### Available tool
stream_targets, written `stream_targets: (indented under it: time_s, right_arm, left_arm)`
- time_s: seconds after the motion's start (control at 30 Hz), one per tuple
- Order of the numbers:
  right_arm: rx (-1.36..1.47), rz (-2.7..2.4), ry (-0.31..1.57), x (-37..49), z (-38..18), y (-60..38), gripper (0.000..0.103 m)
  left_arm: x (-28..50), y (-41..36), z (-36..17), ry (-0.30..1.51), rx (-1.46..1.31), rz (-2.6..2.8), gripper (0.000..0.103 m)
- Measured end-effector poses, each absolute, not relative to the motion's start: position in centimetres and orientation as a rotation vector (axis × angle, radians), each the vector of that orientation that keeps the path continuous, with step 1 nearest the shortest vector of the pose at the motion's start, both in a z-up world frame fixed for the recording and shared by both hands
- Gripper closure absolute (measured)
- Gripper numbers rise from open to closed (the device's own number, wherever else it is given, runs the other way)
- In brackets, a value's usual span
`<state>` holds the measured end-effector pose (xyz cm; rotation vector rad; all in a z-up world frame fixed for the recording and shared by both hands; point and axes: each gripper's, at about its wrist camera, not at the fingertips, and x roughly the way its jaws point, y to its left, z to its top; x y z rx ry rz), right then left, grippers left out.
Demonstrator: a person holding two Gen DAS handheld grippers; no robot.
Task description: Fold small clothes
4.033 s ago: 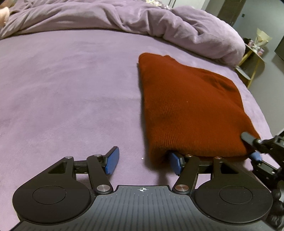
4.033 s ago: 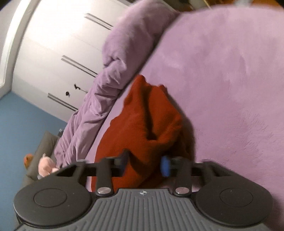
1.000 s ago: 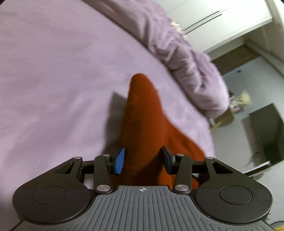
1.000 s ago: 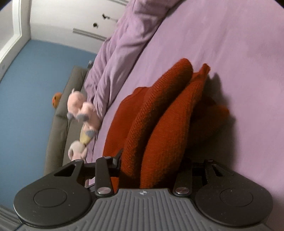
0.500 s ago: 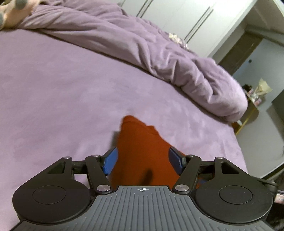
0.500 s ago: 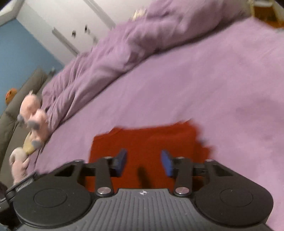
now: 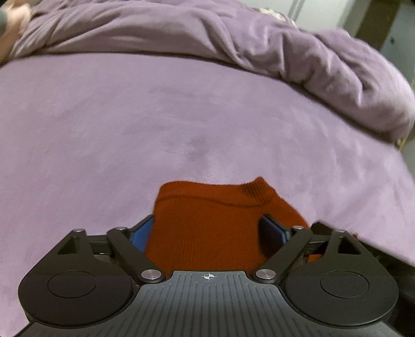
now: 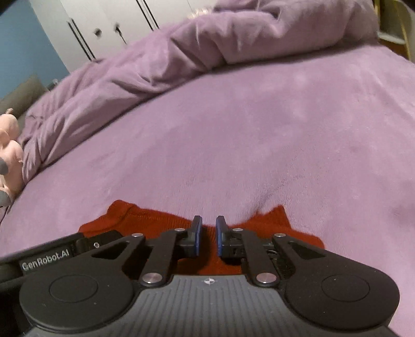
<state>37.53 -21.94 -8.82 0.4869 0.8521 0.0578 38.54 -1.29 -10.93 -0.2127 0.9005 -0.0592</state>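
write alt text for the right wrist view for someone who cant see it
The right gripper, its blue-padded jaws nearly together after just closing, hovers over a folded rust-red knit garment lying on a purple bedspread; whether it pinches the fabric is unclear. A rumpled purple duvet lies beyond, a pink plush toy at the left edge, white wardrobe doors behind.

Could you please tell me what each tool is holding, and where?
Left tool, just opening, straddles the sweater without gripping. Right tool, just closing, is shut above its edge; a pinch cannot be told.
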Motion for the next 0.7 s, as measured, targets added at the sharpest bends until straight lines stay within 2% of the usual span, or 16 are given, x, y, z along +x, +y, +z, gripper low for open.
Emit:
stream_targets:
  time_s: [0.1, 0.2, 0.27, 0.4, 0.43, 0.47, 0.6, 0.7]
  right_arm:
    - [0.582, 0.079, 0.813, 36.1, -8.8, -23.8, 0.094]
    - [0.565, 0.100, 0.792, 33.3, -7.0, -23.8, 0.087]
    - [0.470, 0.098, 0.774, 30.0, -5.5, -23.0, 0.058]
    - [0.288, 0.102, 0.668, 19.1, -3.1, -22.5, 0.056]
    - [0.284, 0.072, 0.698, 16.8, -3.1, -22.7, 0.045]
    - [0.304, 0.029, 0.741, 15.0, -3.4, -23.2, 0.038]
    - [0.551, -0.031, 0.795, 9.4, -3.7, -26.2, 0.038]
    - [0.753, 0.030, 0.806, 9.0, -3.8, -27.4, 0.039]
  left_arm:
    - [38.0, -0.8, -10.8, 0.889, -0.246, -0.067, 0.010]
    - [35.8, 0.7, -9.9, 0.887, -0.292, -0.101, 0.011]
    - [33.3, 1.5, -9.0, 0.873, -0.302, -0.098, 0.011]
    - [25.6, 4.5, -7.8, 0.838, -0.369, -0.142, 0.011]
    - [23.2, 5.3, -7.8, 0.821, -0.390, -0.127, 0.010]
    - [21.2, 5.9, -7.8, 0.819, -0.406, -0.108, 0.010]
    - [15.5, 6.6, -8.4, 0.852, -0.362, -0.113, 0.012]
    - [14.0, 5.9, -8.9, 0.872, -0.267, -0.098, 0.019]
